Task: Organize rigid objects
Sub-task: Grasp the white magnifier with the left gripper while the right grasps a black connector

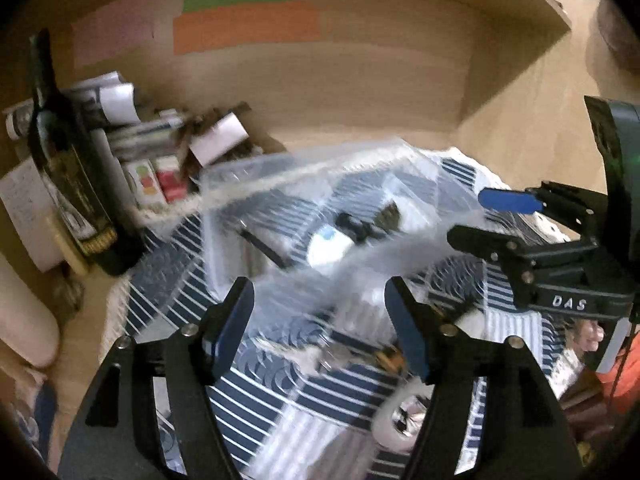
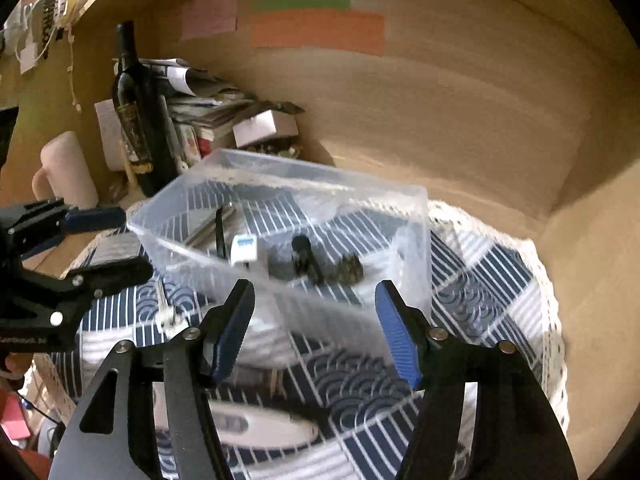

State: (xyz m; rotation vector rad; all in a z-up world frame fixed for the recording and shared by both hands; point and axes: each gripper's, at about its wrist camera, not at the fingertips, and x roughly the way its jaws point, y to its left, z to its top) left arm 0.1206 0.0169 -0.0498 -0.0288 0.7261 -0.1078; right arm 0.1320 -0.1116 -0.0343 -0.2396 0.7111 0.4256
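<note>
A clear plastic bin (image 2: 248,168) stands on a blue-and-white patterned cloth (image 2: 480,280); it also shows in the left wrist view (image 1: 248,168). Inside lie a white charger (image 2: 244,249), a black rod (image 2: 219,232), a small black object (image 2: 304,254) and a dark lump (image 2: 350,270). A key (image 2: 166,316) lies left of the bin. A white thermometer-like device (image 2: 256,426) lies near me. A tape roll (image 1: 396,416) and small metal pieces (image 1: 336,356) lie under my left gripper (image 1: 320,320), which is open and empty. My right gripper (image 2: 316,324) is open and empty before the bin.
A dark wine bottle (image 2: 138,116) stands at the back left beside stacked papers and boxes (image 2: 208,112) and a pink mug (image 2: 68,168). Wooden shelf walls (image 2: 440,120) close the back and right side. Coloured paper notes (image 2: 316,32) hang on the back wall.
</note>
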